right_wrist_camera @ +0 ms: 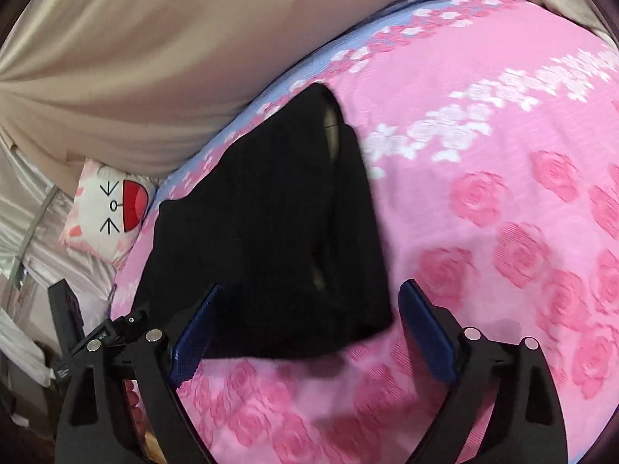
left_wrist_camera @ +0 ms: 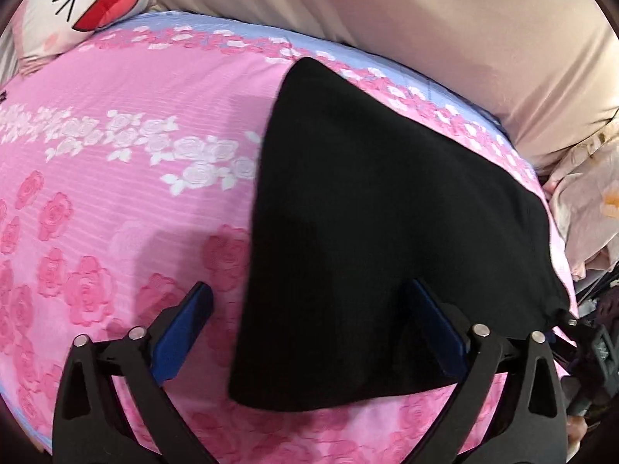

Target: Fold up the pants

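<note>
on pink bedspread (left_wrist_camera: 116,201), black pants (left_wrist_camera: 379,239) lengthwise away

We see a bed with a pink rose-print sheet (left_wrist_camera: 116,201), beige curtain (left_wrist_camera: 387,11) along its far edge, cartoon-face pillow (left_wrist_camera: 77,4) at one corner.

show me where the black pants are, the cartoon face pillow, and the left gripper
black pants (left_wrist_camera: 387,232), left wrist view, middle of the folded fabric.
cartoon face pillow (left_wrist_camera: 89,4), left wrist view, on the red mouth.
left gripper (left_wrist_camera: 309,332), left wrist view, midway between the two open blue fingertips.
</note>
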`<act>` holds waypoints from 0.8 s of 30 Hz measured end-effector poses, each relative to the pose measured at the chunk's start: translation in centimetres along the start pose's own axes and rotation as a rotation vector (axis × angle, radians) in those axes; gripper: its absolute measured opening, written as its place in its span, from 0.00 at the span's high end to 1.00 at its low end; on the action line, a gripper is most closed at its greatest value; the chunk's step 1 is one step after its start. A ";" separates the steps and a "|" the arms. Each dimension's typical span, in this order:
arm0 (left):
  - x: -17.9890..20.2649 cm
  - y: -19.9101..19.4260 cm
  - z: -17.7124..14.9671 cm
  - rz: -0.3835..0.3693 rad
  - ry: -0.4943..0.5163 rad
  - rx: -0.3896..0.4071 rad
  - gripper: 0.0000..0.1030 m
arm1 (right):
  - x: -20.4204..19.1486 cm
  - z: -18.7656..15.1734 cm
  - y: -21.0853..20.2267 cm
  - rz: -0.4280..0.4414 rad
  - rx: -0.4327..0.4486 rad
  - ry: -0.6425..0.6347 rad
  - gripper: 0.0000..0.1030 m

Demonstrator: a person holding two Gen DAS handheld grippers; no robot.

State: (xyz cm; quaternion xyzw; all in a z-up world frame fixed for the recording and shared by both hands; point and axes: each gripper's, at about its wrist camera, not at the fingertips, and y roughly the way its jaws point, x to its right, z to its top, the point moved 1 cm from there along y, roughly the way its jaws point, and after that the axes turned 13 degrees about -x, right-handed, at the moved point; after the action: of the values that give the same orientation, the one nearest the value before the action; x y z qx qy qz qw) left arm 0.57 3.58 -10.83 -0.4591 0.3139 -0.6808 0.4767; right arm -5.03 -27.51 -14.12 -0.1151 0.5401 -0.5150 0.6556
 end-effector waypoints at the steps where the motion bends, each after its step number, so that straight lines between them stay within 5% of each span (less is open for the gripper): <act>1: 0.3 0.0 0.1 -0.052 0.010 -0.007 0.44 | -0.1 0.3 0.6 0.016 0.001 0.006 0.47; 4: 0.6 -0.6 0.7 -0.088 0.002 -0.017 0.73 | -0.1 0.6 0.0 0.091 0.004 0.042 0.66; 6: 0.5 -1.6 0.9 -0.109 0.000 -0.005 0.81 | -1.0 0.2 -1.3 0.116 0.021 0.033 0.69; 17: 4.2 -12.0 -0.2 -0.272 0.202 0.055 0.82 | -7.4 -3.2 -12.0 0.107 0.135 -0.127 0.71; 21: 6.0 -14.8 1.9 -0.298 0.267 0.112 0.82 | -9.8 -0.6 -14.8 0.093 0.220 -0.204 0.71; 24: 7.7 -17.0 5.7 -0.273 0.326 0.232 0.82 | -11.2 3.5 -15.9 0.083 0.306 -0.274 0.70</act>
State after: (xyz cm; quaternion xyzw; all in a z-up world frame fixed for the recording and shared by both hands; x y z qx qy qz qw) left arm -1.28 2.31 8.54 -0.3233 0.2413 -0.8356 0.3729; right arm -9.63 -26.94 5.08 -0.0607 0.3656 -0.5433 0.7533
